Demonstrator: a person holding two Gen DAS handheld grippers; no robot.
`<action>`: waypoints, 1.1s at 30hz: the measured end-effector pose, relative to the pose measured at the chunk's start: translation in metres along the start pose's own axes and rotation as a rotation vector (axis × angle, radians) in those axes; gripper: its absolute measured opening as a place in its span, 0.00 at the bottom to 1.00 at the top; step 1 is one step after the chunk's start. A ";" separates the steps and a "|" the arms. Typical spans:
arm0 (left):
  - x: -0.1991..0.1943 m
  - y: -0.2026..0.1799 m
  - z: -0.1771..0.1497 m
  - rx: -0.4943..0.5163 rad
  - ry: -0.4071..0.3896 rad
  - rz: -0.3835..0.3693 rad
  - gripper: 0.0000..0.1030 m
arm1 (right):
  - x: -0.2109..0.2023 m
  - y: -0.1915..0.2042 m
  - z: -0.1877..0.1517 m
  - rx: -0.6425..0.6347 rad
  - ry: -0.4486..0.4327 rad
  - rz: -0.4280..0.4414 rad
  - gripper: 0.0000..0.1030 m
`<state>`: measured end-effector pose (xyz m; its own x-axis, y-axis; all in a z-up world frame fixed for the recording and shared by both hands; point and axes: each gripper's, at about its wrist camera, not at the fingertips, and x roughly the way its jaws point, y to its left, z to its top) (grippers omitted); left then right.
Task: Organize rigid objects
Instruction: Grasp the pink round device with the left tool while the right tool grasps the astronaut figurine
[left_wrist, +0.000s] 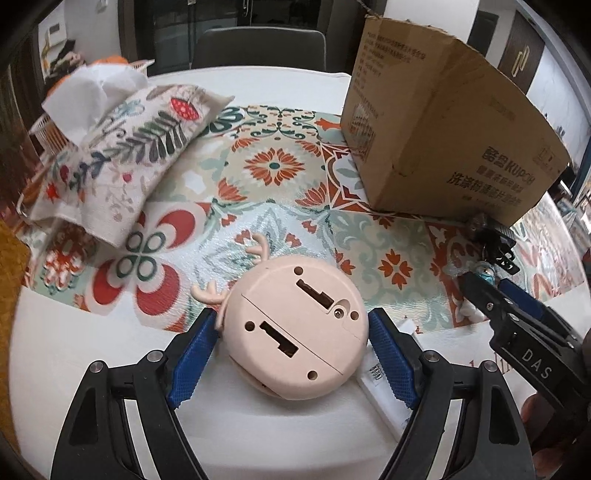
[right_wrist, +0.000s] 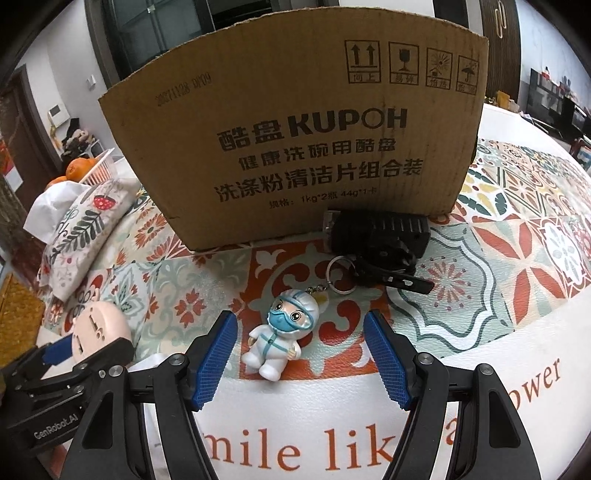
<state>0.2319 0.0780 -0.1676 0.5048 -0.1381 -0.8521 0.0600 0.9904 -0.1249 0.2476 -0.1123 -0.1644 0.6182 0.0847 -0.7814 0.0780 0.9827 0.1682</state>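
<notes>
"KUPOH" and "1kg*2" printed on cardboard box (right_wrist: 295, 147); "DAS" on right gripper (left_wrist: 480, 291) body; "GenRobot.AI" on left gripper (right_wrist: 74, 354) body; "mile lik" on tablecloth (right_wrist: 332, 424).

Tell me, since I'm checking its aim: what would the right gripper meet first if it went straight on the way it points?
Most likely the small figurine keychain. It lies on the table mat between the open fingers of the right gripper, untouched. Beyond it lie the black clip and the cardboard box; depth is hard to judge here.

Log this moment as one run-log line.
left gripper: open around pink deer gadget | right gripper: open around figurine keychain | cardboard box: behind
</notes>
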 end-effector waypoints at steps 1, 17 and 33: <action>-0.001 -0.001 -0.001 0.002 -0.012 0.005 0.79 | 0.001 0.001 0.000 0.002 -0.001 0.002 0.70; -0.004 -0.005 -0.006 0.002 -0.037 -0.001 0.71 | 0.003 0.000 0.000 -0.034 0.000 -0.001 0.40; -0.039 -0.024 0.002 0.030 -0.122 -0.041 0.70 | -0.045 -0.005 0.002 -0.066 -0.084 0.068 0.40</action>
<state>0.2121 0.0599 -0.1305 0.6022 -0.1779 -0.7783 0.1078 0.9841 -0.1415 0.2210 -0.1216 -0.1289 0.6836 0.1404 -0.7162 -0.0163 0.9840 0.1772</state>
